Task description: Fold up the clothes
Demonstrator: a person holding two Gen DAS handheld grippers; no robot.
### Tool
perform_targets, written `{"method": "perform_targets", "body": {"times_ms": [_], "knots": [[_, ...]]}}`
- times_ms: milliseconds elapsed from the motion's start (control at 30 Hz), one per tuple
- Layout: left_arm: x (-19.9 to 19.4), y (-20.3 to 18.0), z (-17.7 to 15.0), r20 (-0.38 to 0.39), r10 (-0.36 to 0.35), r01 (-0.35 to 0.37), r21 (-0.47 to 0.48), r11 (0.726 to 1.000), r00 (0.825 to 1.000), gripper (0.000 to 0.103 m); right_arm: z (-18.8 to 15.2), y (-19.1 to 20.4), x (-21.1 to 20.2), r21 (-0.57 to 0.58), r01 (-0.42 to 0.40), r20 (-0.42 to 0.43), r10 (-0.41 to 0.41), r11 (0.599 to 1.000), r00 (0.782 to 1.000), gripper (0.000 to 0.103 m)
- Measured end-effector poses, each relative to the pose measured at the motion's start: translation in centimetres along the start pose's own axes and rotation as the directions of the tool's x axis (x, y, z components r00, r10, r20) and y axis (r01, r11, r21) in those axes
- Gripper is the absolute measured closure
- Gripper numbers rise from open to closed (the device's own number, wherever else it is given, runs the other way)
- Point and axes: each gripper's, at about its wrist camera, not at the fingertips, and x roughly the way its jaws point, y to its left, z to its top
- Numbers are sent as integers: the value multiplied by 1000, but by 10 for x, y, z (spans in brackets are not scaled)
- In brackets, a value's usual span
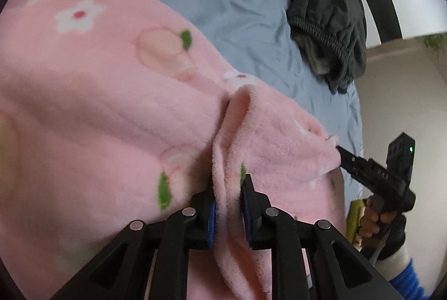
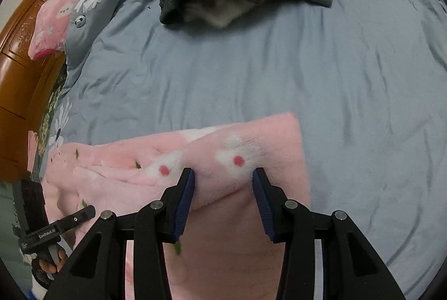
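A fold of the pink fleece garment (image 1: 117, 110) is pinched by the left gripper (image 1: 227, 188). Its corner sits between the right gripper (image 2: 223, 182) fingers, seemingly pinched too, so the edge is held taut over the bed (image 2: 279, 71) for folding

Blue-grey bed (image 2: 251, 71), wooden headboard (image 2: 25, 48)

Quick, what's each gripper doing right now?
Left gripper: shut on the pink garment.
Right gripper: shut on the same garment's edge.

The left gripper (image 1: 227, 188) pinched a fold of the pink fleece garment (image 1: 111, 110), the right gripper (image 1: 341, 153) gripping its right corner.
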Motion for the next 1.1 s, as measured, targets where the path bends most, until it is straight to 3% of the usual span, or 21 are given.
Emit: {"method": "perform_targets", "body": {"times_ms": [67,200,300,400,467,533,800,833,967,1033,1100], "knots": [[-13,-3,-4,4,-2,2,-13,1000,1000,80,-8,4,-18,-26,-10,33,11,1000,999,59],[-51,-12,-24,62,-52,52,-2,999,997,62,-45,-14,-60,1,-37,99,37,999,994,58],[-55,-26,-35,45,-68,67,33,997,997,62,-84,-40,-68,122,-35,80,25,992,996,58],[-47,-43,-45,29,20,-23,93,995,999,64,-114,-52,-69,219,-56,73,41,974,996,58],[-39,-50,-50,7,92,-92,115,989,996,67,-126,-49,-69,227,-57,67,43,972,997,58],[-37,-42,-53,3,100,-100,95,990,995,76,-136,-44,-65,213,-35,42,27,976,999,58],[-32,-8,-68,-14,126,-126,13,992,992,73,-153,-42,-44,202,36,-38,-29,979,999,58],[-35,-6,-68,-8,101,-101,-11,995,995,73,-151,-41,-44,205,43,-42,-35,978,999,58],[-71,-5,-72,90,-26,30,-46,998,996,76,-149,-34,-63,217,30,12,-33,976,999,58],[-97,2,-71,175,-63,75,-62,995,983,75,-152,-32,-73,219,14,41,-23,976,999,58],[-131,22,-70,284,-49,84,-112,990,958,73,-158,-32,-83,226,5,65,-21,974,998,58]]}}
